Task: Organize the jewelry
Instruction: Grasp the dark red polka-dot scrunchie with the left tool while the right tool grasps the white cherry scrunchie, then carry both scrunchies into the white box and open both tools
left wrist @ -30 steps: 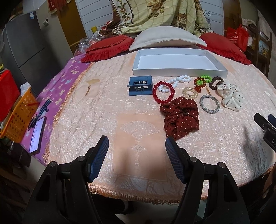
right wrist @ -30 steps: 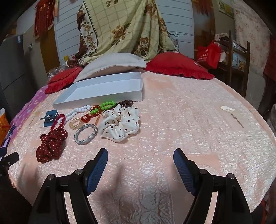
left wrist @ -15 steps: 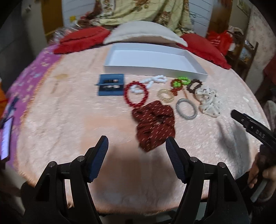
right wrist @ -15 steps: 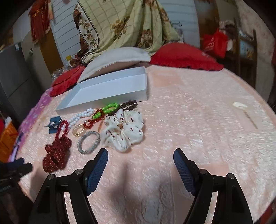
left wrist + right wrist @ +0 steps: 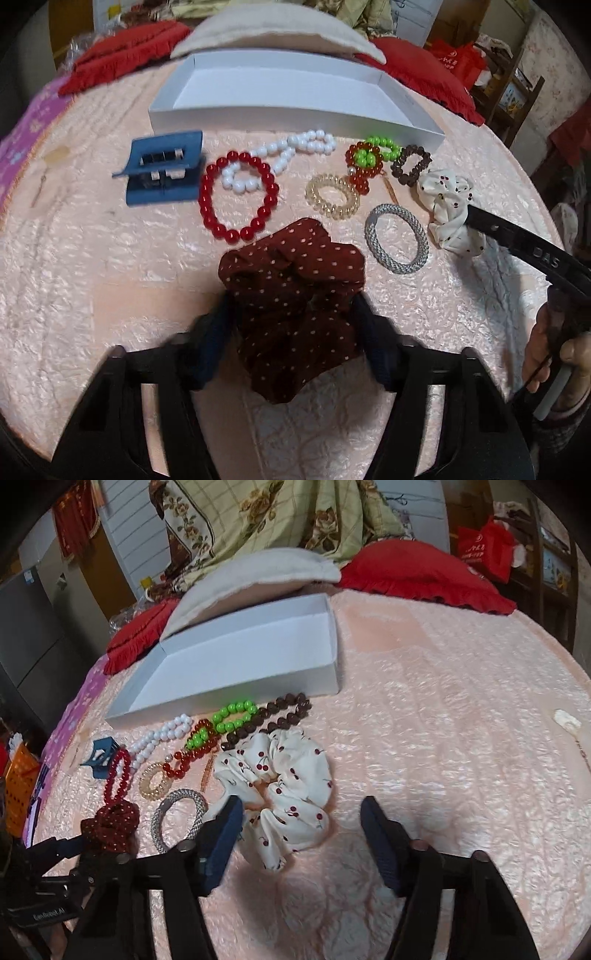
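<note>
A dark red dotted scrunchie (image 5: 291, 295) lies on the peach bedspread between my left gripper's (image 5: 295, 332) closing jaws; both pads touch its sides. A white cherry-print scrunchie (image 5: 295, 786) lies between my right gripper's (image 5: 301, 834) closing jaws. Its left pad brushes the fabric while the right pad stands apart. Behind them lie a blue hair clip (image 5: 162, 170), a red bead bracelet (image 5: 205, 195), white beads (image 5: 306, 142), a clear coil tie (image 5: 317, 195), a silver bangle (image 5: 399, 267), green beads (image 5: 380, 142) and brown beads (image 5: 402, 177). An empty white box (image 5: 295, 114) stands behind them.
Red pillows (image 5: 417, 572) and a cream pillow (image 5: 258, 576) lie behind the box. An orange basket (image 5: 18, 786) stands off the bed's left edge. A person's hand (image 5: 554, 354) holds the right gripper at the right of the left wrist view.
Both grippers have moved forward and down over the bed to the scrunchies. Their jaws have narrowed, the left pair around the red scrunchie, the right pair around the white one.
</note>
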`<state>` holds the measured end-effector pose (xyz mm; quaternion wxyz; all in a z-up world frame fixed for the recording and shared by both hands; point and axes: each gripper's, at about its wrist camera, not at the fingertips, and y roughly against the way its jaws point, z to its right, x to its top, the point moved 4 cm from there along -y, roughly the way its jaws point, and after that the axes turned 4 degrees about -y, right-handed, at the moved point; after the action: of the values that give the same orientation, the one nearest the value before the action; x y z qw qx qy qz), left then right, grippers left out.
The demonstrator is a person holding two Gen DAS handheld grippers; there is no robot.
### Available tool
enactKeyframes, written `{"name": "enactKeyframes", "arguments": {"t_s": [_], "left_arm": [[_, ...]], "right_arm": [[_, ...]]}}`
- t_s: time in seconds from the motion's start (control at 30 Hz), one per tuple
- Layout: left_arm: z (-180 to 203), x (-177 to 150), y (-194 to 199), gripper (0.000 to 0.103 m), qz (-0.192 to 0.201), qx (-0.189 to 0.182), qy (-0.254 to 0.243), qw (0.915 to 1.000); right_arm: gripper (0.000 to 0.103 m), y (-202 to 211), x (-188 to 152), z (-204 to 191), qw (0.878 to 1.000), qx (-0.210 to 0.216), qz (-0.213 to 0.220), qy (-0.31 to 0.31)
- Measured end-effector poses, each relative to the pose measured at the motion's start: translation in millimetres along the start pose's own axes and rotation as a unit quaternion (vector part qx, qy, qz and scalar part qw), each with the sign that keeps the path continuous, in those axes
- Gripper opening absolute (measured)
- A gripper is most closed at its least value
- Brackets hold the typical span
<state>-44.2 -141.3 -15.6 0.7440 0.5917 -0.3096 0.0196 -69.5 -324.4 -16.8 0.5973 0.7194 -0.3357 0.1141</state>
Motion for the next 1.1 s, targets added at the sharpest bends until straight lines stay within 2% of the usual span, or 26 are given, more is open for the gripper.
{"name": "enactKeyframes", "arguments": {"t_s": [0.07,0.17,0.23,0.47,0.67,0.77,0.9,1.1], "left_arm": [[2.9,-0.3,0.4,0.018,-0.001,0.007,-0.012,0.9999],[5.2,-2.1,7.1,0.013,0.002,-0.004,-0.012,0.9999],[6.6,-4.1,18.3,0.013,0.010,-0.003,-0.017,0.9998],[4.8,2.1,79.9,0.013,0.063,-0.015,-0.024,0.9976],[-12.7,24.2,103.4,0.013,0.076,-0.023,-0.010,0.9968],[-24.2,41.7,106.5,0.013,0.078,-0.009,-0.012,0.9969],[-43.3,77.6,100.1,0.013,0.080,0.028,-0.021,0.9961],[-73.8,137.0,56.1,0.013,0.055,0.059,-0.021,0.9966]], "right_arm": [[0.037,-6.1,-2.4,-3.2,1.000,0.004,-0.010,0.003],[0.018,-6.1,-4.8,-7.3,1.000,0.007,-0.012,0.011],[0.015,-2.1,-5.3,-9.3,1.000,0.007,-0.009,0.015],[0.013,35.3,0.9,-18.3,0.999,0.028,0.017,0.024],[0.012,68.4,20.5,-37.3,0.997,0.056,0.046,0.042],[0.012,75.9,36.3,-46.9,0.995,0.061,0.055,0.052],[0.012,73.4,62.3,-57.0,0.994,0.061,0.066,0.058],[0.013,38.6,111.9,-59.0,0.995,0.059,0.066,0.044]]}}
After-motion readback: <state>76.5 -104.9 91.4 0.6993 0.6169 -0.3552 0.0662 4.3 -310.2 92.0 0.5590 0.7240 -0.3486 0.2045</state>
